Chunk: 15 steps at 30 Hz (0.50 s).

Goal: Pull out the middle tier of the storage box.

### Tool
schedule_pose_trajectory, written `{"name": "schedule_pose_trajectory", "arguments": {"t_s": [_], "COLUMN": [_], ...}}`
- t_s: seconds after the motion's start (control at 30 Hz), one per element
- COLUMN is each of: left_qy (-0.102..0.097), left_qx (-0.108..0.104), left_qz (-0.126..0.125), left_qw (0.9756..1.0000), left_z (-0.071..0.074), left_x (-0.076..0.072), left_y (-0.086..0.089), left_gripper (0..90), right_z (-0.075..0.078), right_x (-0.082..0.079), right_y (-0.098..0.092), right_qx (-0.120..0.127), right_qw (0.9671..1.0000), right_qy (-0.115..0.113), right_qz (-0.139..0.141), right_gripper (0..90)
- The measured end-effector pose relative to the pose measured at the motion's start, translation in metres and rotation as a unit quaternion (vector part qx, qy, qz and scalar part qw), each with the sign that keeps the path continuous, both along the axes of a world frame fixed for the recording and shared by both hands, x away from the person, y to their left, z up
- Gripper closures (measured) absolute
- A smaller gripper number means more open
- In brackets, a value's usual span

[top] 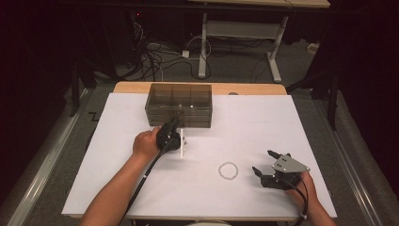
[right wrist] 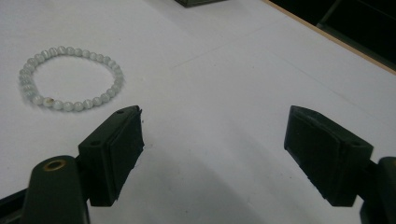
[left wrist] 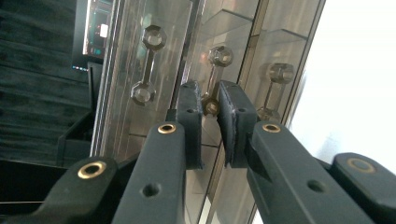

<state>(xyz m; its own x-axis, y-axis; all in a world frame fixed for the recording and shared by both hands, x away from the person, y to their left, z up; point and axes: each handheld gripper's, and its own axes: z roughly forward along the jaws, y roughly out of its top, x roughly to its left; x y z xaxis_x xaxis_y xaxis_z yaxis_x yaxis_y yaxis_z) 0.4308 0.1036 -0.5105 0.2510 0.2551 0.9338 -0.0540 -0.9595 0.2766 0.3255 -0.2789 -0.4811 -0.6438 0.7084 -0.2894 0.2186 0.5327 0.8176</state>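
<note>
Drawer handle [left wrist: 211, 79] on the smoky clear drawer box [top: 179, 104] at the table's far side sits between the narrowed jaws of the left gripper [top: 175, 126], pads flanking it; actual pinch cannot be confirmed. Left forearm extends forward. Right gripper [top: 266, 162] rests low with jaws wide apart, bead bracelet [top: 228, 170] just beside it on the white table sheet [top: 263, 122].

Smoky clear drawer box [top: 179, 104], middle handle [left wrist: 214, 79] clamped

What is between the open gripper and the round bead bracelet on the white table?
Nothing visible. The right gripper stands open beside the pale round bead bracelet, with only bare white table between them. The smoky clear drawer box sits farther back.
</note>
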Motion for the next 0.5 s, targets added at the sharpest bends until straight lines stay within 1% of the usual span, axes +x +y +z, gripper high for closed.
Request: {"name": "schedule_pose_trajectory", "arguments": {"t_s": [0.13, 0.2, 0.27, 0.33, 0.5], "left_qy": [-0.001, 0.001, -0.002, 0.000, 0.000], "left_qx": [0.004, 0.008, 0.007, 0.007, 0.015], "left_qz": [-0.003, -0.004, -0.006, -0.008, -0.010], "left_qw": [1.0000, 1.0000, 1.0000, 0.9999, 0.9998], "left_z": [0.000, 0.001, 0.002, 0.003, 0.001], "left_x": [-0.004, -0.006, -0.008, -0.011, -0.019], "left_y": [0.000, 0.001, 0.001, 0.002, 0.002], "left_gripper": [78.5, 78.5, 78.6, 78.6, 78.5], "right_z": [0.000, 0.000, 0.000, 0.000, 0.000], "right_x": [-0.001, -0.001, -0.001, -0.001, -0.002], "right_y": [0.000, 0.000, 0.000, 0.000, 0.000], "right_qx": [0.000, 0.000, -0.002, -0.003, -0.003], "right_qw": [1.0000, 1.0000, 1.0000, 1.0000, 0.9999], "right_qy": [-0.001, -0.004, -0.004, -0.004, -0.005], "right_qz": [0.003, 0.006, 0.007, 0.006, 0.010], "right_gripper": [20.5, 20.4, 20.4, 20.4, 20.5]}}
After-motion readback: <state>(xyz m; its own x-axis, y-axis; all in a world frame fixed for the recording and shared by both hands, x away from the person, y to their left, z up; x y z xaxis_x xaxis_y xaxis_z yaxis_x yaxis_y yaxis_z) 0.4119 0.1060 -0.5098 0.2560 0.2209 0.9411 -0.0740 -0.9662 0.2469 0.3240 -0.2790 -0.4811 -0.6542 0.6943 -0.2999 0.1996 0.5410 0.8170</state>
